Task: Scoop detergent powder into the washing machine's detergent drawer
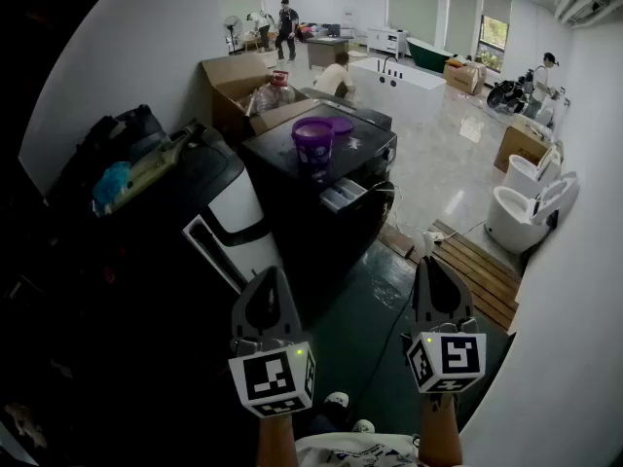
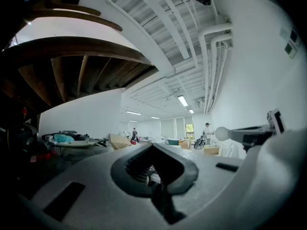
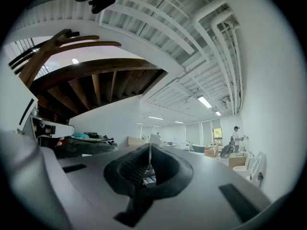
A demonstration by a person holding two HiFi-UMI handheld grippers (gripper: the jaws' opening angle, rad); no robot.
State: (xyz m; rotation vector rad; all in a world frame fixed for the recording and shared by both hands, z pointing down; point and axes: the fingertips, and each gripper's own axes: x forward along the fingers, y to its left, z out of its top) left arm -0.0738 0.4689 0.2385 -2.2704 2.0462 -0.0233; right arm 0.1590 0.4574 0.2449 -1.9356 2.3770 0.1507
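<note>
The black washing machine (image 1: pixel 362 154) stands a few steps ahead in the head view. On its top are a purple tub (image 1: pixel 313 144) and, just behind it, a purple lid (image 1: pixel 341 125). Its pale detergent drawer (image 1: pixel 343 195) is pulled out at the front. My left gripper (image 1: pixel 268 275) and right gripper (image 1: pixel 428 263) are held low in front of me, well short of the machine. Both are shut and hold nothing. In the gripper views, the left gripper (image 2: pixel 152 146) and right gripper (image 3: pixel 149 147) point up at the room and ceiling with their jaws together.
A second black-and-white appliance (image 1: pixel 219 217) piled with clutter stands at the left. Cardboard boxes (image 1: pixel 234 76) sit behind the machine. A wooden pallet (image 1: pixel 477 266) and white toilets (image 1: pixel 531 202) are at the right. A white bathtub (image 1: pixel 399 86) and several people are farther back.
</note>
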